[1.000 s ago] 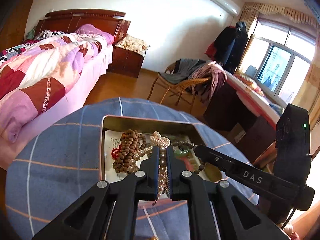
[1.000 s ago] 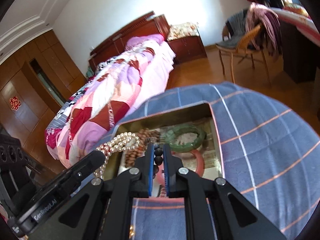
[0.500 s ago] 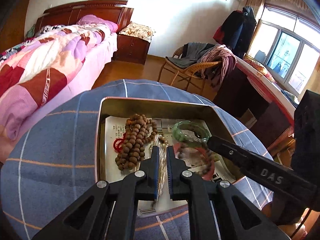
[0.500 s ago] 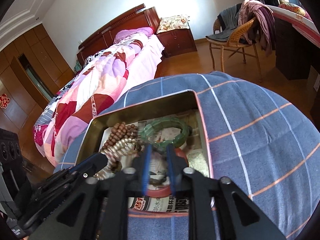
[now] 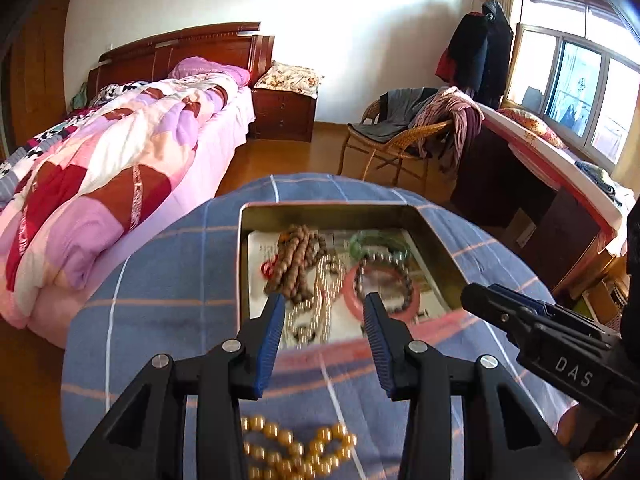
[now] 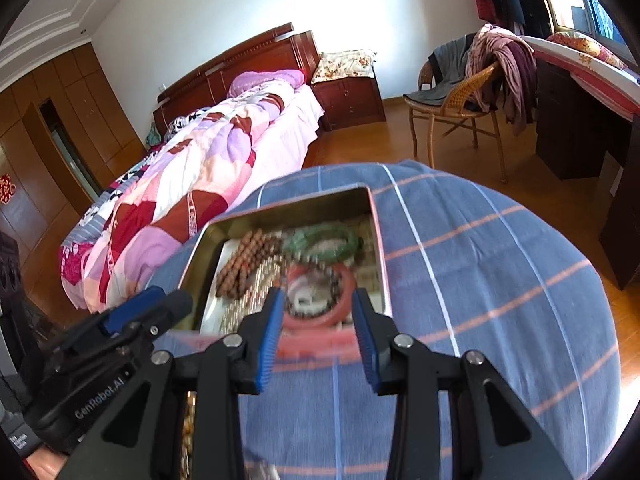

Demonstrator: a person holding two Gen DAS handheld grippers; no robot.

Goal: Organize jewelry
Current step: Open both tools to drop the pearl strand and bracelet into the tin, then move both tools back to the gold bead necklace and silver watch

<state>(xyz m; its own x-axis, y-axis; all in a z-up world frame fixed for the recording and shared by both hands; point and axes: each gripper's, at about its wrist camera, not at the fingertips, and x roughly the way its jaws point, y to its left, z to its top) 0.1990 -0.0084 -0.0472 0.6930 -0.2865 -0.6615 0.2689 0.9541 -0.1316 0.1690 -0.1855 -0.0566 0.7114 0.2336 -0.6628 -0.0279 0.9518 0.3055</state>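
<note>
— In the tin (image 5: 245,264) already, from the left: brown beads (image 5: 294,262), pearl string (image 5: 320,304), green bangle (image 5: 378,242), dark bead ring (image 5: 386,286).
— Left to do?
— Gold beads (image 5: 296,450), out on the blue cloth (image 5: 168,280).
— Holding anything?
— No. Left gripper (image 5: 325,322) wide apart, empty. Right gripper (image 6: 316,314) too.

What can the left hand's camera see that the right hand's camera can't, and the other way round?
Only the left view shows the gold beads lying on the blue cloth outside the tin, plus the window. Only the right view shows the wardrobe. Both show the tin holding the brown beads, pearls, green bangle and pink bangle. Both also show the bed, the chair, and the open left gripper and right gripper.
</note>
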